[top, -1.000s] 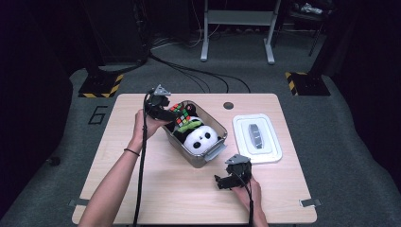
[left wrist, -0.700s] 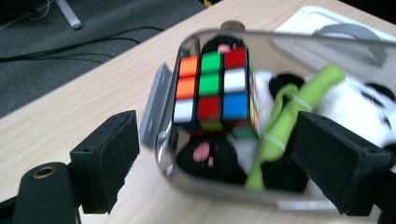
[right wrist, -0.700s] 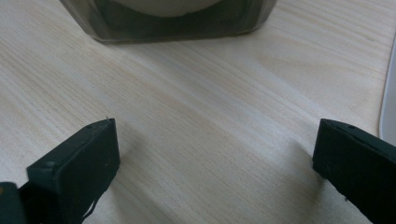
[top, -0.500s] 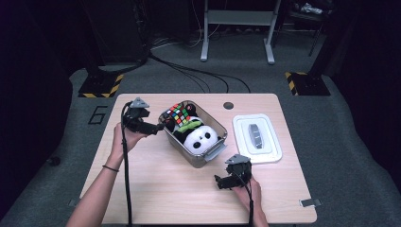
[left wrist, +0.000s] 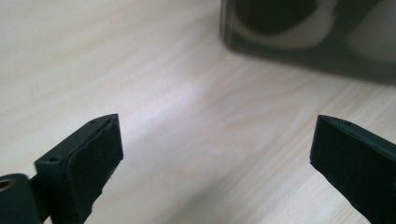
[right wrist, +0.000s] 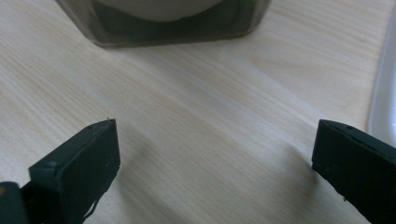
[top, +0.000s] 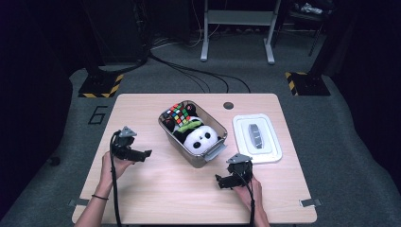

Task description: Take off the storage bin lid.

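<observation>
Left gripper (top: 142, 154), seen from the high view, sits low over the bare left part of the tabletop (top: 142, 189), its black tips pointing toward the bin (top: 166, 134) but well short of it. Its jaws have just been opening and now stand wide apart; in the left gripper view (left wrist: 215, 144) nothing but pale wood grain lies between them, and they hold and touch nothing. The bin's dark wall (left wrist: 299, 51) shows at the top of that view, apart from the jaws.

Right gripper (top: 222, 180) rests near the front edge of the tabletop, just in front of the bin's near corner and its handle (top: 213, 152). Its jaws likewise stand wide apart; the right gripper view (right wrist: 215, 144) shows only wood between them, with the bin's wall (right wrist: 163, 32) ahead and a white edge (right wrist: 383, 93) of the lid at the right. This gripper holds nothing.

The bin, a clear grey container, stands slantwise at the middle of the tabletop. Inside it lie a colour cube (top: 178, 112) at the far end, a panda toy (top: 202, 138) at the near end, and a green piece (top: 187, 126) between them. The white lid (top: 257, 138) lies flat on the tabletop just right of the bin, apart from both grippers.
</observation>
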Demonstrator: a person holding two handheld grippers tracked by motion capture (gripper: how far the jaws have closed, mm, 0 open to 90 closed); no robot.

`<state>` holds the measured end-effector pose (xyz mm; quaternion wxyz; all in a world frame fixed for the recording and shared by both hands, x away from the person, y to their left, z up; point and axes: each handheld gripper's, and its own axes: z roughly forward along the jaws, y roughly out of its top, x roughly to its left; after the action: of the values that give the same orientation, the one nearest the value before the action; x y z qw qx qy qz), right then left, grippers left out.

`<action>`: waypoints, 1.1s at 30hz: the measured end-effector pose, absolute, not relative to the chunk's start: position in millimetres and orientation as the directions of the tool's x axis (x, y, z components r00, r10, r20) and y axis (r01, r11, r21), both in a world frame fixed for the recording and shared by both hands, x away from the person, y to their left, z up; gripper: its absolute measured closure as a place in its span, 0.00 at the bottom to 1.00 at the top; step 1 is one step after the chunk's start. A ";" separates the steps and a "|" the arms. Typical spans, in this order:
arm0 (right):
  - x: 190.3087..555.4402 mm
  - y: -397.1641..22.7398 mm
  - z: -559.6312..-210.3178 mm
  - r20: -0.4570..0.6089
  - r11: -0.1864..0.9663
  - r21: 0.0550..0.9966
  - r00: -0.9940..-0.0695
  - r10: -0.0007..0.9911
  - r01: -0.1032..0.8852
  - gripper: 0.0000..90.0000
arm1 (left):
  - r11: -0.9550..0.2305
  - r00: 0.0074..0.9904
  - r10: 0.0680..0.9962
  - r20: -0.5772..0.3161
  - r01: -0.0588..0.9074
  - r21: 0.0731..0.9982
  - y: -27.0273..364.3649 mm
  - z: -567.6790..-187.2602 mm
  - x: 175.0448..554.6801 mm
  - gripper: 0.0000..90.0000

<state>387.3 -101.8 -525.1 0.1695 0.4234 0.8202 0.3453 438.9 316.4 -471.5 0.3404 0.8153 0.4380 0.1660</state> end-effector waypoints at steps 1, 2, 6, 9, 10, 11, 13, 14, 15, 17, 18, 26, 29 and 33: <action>386.6 -103.0 -523.9 0.011 0.398 0.713 -0.576 0.817 0.578 0.00 | -0.382 0.555 0.832 -0.031 0.611 0.693 318.1 -477.5 436.6 0.02; 386.7 -105.8 -522.9 0.005 0.404 0.715 -0.582 0.813 0.570 0.01 | -0.370 0.540 0.841 -0.032 0.618 0.694 319.2 -483.5 433.9 0.01; 387.7 -115.6 -516.7 0.005 0.390 0.718 -0.566 0.824 0.576 0.01 | -0.339 0.507 0.861 -0.043 0.635 0.694 326.5 -504.6 426.3 0.00; 390.0 -121.5 -511.9 -0.007 0.389 0.719 -0.554 0.833 0.576 0.01 | -0.316 0.485 0.873 -0.043 0.632 0.707 330.0 -511.4 424.8 0.00; 390.8 -122.5 -510.2 0.000 0.380 0.718 -0.546 0.838 0.583 0.01 | -0.310 0.481 0.876 -0.046 0.632 0.710 331.1 -513.4 424.1 0.00; 391.9 -124.3 -508.8 -0.007 0.378 0.724 -0.543 0.840 0.577 0.01 | -0.295 0.474 0.878 -0.061 0.637 0.712 330.9 -516.6 423.9 0.00; 393.6 -129.0 -504.9 -0.020 0.386 0.726 -0.543 0.839 0.569 0.02 | -0.297 0.471 0.880 -0.056 0.640 0.709 331.8 -521.5 423.7 0.00; 394.3 -130.3 -503.1 -0.016 0.376 0.727 -0.533 0.846 0.575 0.02 | -0.299 0.471 0.881 -0.056 0.644 0.704 332.3 -522.8 423.5 0.00; 395.5 -131.6 -502.3 -0.012 0.370 0.729 -0.530 0.848 0.576 0.02 | -0.285 0.463 0.884 -0.065 0.643 0.711 332.3 -526.0 423.3 0.00; 398.4 -135.6 -500.0 -0.012 0.365 0.728 -0.521 0.853 0.580 0.02 | -0.291 0.463 0.885 -0.045 0.626 0.724 332.8 -529.2 421.5 0.00; 399.7 -136.9 -498.7 -0.008 0.357 0.725 -0.510 0.860 0.589 0.02 | -0.292 0.461 0.887 -0.040 0.624 0.725 332.9 -529.6 420.8 0.00; 414.1 -154.0 -485.5 -0.030 0.342 0.736 -0.477 0.878 0.584 0.03 | -0.325 0.463 0.886 0.002 0.619 0.715 329.9 -530.1 420.2 0.00; 420.8 -160.5 -480.4 -0.031 0.332 0.737 -0.461 0.887 0.588 0.03 | -0.318 0.461 0.887 -0.003 0.616 0.721 329.2 -530.7 419.9 0.00; 432.1 -169.6 -475.1 -0.033 0.319 0.739 -0.440 0.897 0.594 0.03 | -0.329 0.473 0.881 -0.003 0.616 0.716 329.4 -530.0 419.8 0.00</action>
<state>432.1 -169.6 -475.1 0.2266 0.4780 0.7798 0.3348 419.8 329.4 -530.0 0.3338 0.7907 0.4733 0.1982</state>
